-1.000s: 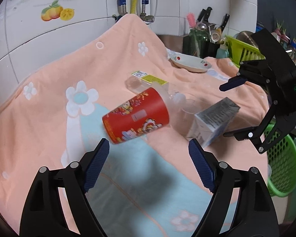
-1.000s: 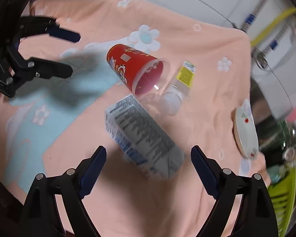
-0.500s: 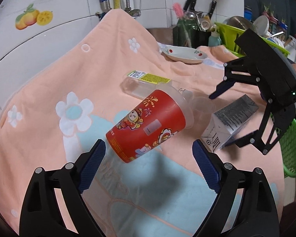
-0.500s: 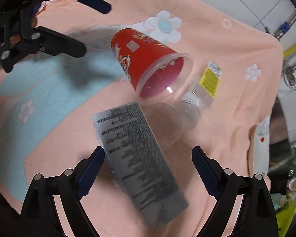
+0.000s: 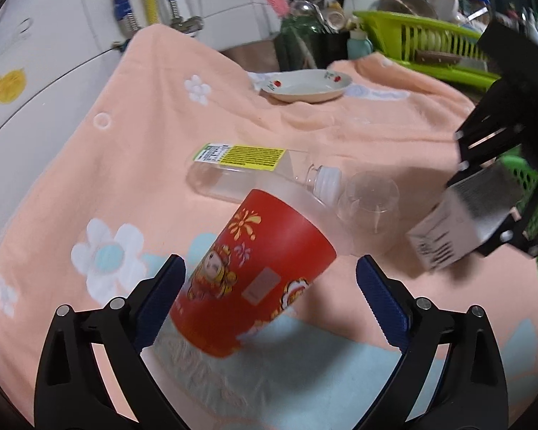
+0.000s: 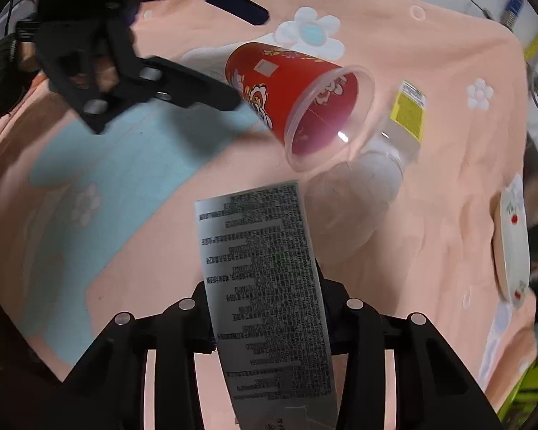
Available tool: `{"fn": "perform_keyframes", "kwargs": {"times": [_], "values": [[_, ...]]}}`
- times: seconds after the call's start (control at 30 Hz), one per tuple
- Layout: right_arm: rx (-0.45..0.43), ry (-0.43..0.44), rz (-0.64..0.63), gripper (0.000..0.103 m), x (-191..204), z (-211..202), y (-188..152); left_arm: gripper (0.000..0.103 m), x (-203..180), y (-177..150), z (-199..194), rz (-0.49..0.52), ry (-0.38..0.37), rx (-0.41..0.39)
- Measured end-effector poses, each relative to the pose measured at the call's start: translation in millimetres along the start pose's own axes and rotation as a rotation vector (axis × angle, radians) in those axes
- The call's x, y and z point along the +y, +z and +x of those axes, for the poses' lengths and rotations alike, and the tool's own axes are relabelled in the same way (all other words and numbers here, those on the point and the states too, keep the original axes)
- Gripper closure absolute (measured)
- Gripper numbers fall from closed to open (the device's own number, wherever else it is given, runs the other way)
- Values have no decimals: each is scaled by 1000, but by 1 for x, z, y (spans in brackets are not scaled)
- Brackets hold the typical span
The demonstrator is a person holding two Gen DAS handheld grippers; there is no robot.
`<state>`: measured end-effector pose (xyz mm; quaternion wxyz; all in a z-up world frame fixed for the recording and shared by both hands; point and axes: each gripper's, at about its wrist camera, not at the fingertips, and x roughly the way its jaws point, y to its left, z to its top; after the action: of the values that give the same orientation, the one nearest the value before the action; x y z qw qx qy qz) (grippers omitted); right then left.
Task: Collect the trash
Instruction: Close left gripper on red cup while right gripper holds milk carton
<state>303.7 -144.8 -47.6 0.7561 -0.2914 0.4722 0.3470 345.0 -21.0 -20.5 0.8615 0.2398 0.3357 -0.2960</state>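
The right gripper [image 6: 269, 326] is clamping the grey carton [image 6: 265, 286]; the left gripper [image 5: 270, 286], jaws apart, is straddling the red cup [image 5: 254, 279] and should be closing squarely, gently, mid-body

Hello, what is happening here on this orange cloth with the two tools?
A person is collecting trash with a tool in each hand. The right tool is shut on the grey carton. The left tool is open, its fingers on either side of the red cup, which lies on its side and is not gripped yet. A clear plastic bottle and a clear cup lie on the cloth.
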Motion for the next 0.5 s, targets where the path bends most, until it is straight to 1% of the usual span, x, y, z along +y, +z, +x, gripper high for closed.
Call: {"fn": "perform_keyframes", "kwargs": {"times": [0.1,0.3,0.4,0.5], "values": [[-22,27,61,64,0,-11,-11,5,0,4,11,46,13,21],[-38,38,159,64,0,-22,-34,5,-3,6,33,86,23,70],[-39,47,186,64,3,-25,-44,5,-7,5,44,92,7,93],[-43,54,223,64,5,-29,-57,7,-7,6,48,75,21,87]]}}
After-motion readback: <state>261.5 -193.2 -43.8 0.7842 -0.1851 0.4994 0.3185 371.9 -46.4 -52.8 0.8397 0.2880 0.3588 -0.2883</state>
